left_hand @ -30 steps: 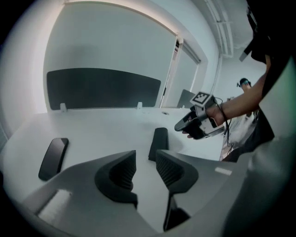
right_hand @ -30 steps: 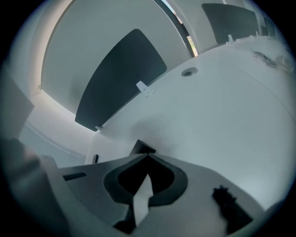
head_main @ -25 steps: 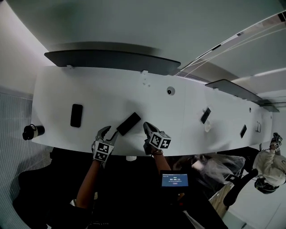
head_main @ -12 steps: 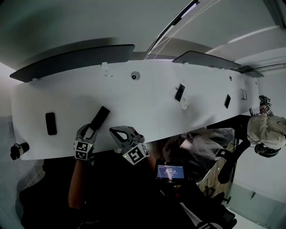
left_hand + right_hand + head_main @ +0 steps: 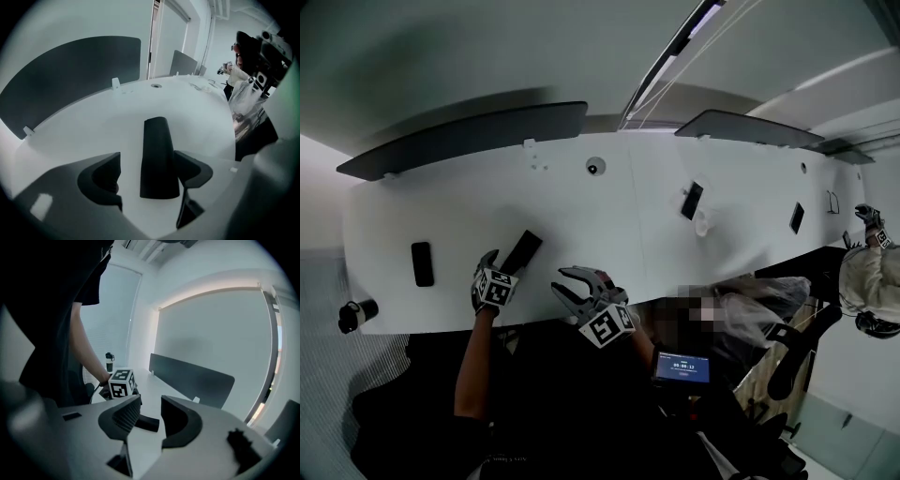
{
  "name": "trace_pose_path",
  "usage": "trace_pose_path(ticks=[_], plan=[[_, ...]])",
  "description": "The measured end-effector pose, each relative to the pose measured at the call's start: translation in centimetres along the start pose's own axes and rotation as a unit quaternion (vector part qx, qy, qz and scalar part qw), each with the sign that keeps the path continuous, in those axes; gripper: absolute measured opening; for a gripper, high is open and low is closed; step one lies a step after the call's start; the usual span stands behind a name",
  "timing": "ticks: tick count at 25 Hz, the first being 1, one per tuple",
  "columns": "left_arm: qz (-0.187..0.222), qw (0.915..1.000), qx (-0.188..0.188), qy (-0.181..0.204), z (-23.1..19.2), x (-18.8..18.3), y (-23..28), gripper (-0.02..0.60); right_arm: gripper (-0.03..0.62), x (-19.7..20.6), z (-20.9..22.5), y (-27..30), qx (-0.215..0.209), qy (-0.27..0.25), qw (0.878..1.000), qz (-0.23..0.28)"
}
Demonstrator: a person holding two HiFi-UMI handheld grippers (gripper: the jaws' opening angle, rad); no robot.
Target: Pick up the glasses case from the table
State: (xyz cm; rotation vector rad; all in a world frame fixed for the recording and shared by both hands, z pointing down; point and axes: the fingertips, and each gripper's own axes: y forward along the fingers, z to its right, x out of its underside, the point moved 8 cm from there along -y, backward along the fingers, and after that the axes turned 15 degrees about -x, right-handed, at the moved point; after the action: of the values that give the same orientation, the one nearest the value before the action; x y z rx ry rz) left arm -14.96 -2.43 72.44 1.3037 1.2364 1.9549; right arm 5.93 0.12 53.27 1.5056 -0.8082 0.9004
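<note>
The glasses case (image 5: 522, 251) is a long black box lying flat on the white table (image 5: 609, 216) near its front edge. My left gripper (image 5: 499, 265) points steeply down over the case's near end. In the left gripper view the case (image 5: 158, 157) lies between the jaws of the left gripper (image 5: 147, 176); they have just been opening and stand wide, with a gap on the left side. My right gripper (image 5: 564, 281) hovers at the table's edge, right of the case. In its own view the right gripper (image 5: 151, 413) has just been opening slightly, with nothing between its jaws, and the case (image 5: 147, 423) lies beyond.
A flat black slab (image 5: 422, 263) lies at the table's left and a dark bottle (image 5: 356, 314) stands off the left end. Dark divider panels (image 5: 469, 141) line the far edge. Small dark items (image 5: 691, 200) and a white cup (image 5: 701, 225) sit further right. A person (image 5: 867, 281) is at far right.
My left gripper has dropped forward over the case's near end and its jaws have spread wide around it. My right gripper has risen and rolled, and its jaws have parted a little.
</note>
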Motion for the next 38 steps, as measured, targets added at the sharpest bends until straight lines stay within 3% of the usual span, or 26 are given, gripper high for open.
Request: trace_pose_path(ticks=[11,16,23,29,32,34,36,38], plan=[[-0.046,0.9972,0.036,0.048,2.9,-2.6,2.6,0.368,0.127,0.4,1.8,-1.0,0.006,0.013,1.000,0.010],[-0.062,0.9937,0.022,0.090,3.9,-1.7,4.0,0.364,0.127,1.1,2.0,-1.5,0.006,0.018,1.000,0.001],[-0.083,0.9917,0.042,0.089,3.1,-1.8,4.5,0.314,0.127,1.6,2.7,-1.8,0.005,0.025,1.000,-0.003],[-0.078,0.9912,0.035,0.102,3.1,-1.4,4.0,0.304,0.127,1.7,3.2,-2.2,0.009,0.035,0.999,0.005],[-0.045,0.9971,0.044,0.043,2.7,-2.4,2.4,0.304,0.127,2.1,3.9,-2.8,0.023,0.067,0.997,0.036],[0.006,0.9988,0.048,-0.010,1.7,-4.2,0.1,0.304,0.127,2.3,4.7,-3.3,0.039,0.102,0.991,0.075],[0.080,0.9944,0.045,-0.053,0.5,-6.1,-2.9,0.304,0.127,2.1,5.7,-3.9,0.049,0.128,0.985,0.104],[0.170,0.9813,0.043,-0.079,-0.4,-7.8,-6.5,0.304,0.127,1.6,6.6,-4.3,0.052,0.142,0.980,0.127]])
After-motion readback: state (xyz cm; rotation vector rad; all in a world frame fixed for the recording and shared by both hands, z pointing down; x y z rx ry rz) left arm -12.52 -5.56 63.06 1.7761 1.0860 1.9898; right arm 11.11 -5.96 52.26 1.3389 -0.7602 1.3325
